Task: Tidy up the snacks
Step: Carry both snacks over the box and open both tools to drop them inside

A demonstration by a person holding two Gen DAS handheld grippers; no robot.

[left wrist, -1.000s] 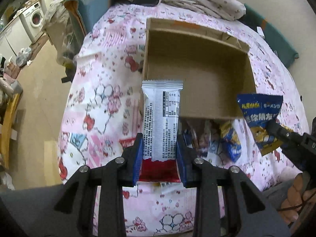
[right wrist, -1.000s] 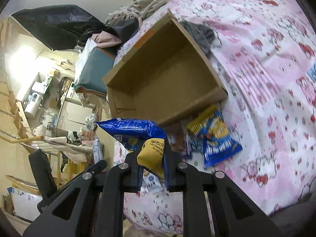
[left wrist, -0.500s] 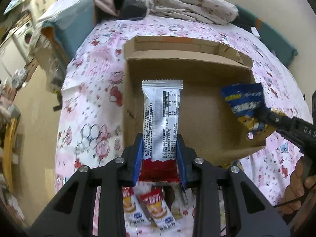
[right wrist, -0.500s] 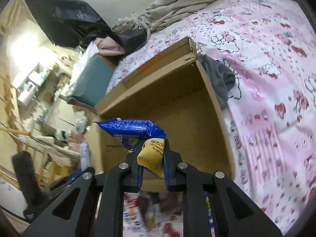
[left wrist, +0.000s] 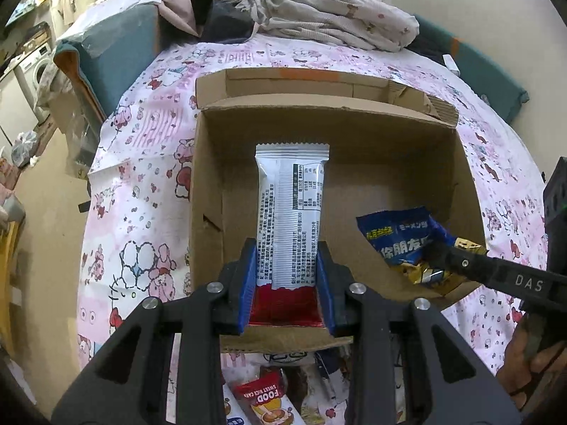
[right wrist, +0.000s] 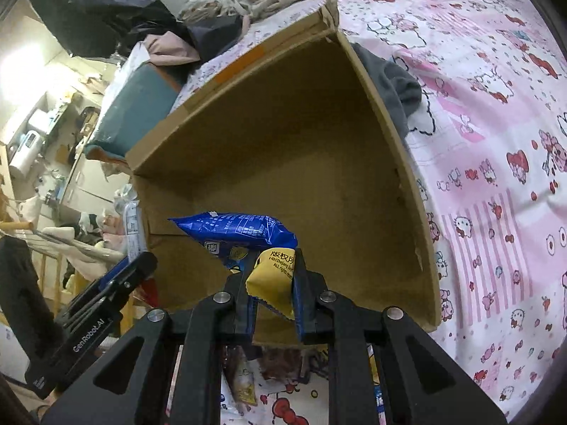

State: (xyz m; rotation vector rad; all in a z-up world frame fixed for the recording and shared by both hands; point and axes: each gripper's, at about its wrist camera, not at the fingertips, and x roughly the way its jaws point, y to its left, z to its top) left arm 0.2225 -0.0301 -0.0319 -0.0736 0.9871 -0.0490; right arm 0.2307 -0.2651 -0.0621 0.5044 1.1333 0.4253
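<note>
cardboard box [left wrist: 464, 177]: plain brown inside and out, with an orange strip on the far flap.
bar wrapper [left wrist: 290, 212]: silver-white with black print, red at the lower end.
snack bag [left wrist: 400, 241]: blue with a yellow label band and white characters, gold-yellow at the bottom.
bed sheet [left wrist: 141, 184]: pink and white patchwork with cartoon cats, poodles, hearts and stripes.
left gripper [left wrist: 286, 283]: black, blue pads on the jaws.
right gripper [right wrist: 271, 283]: black, blue pads.
small packet [left wrist: 264, 395]: red with white lettering.
blanket [left wrist: 329, 14]: beige with small brown motifs.
</note>
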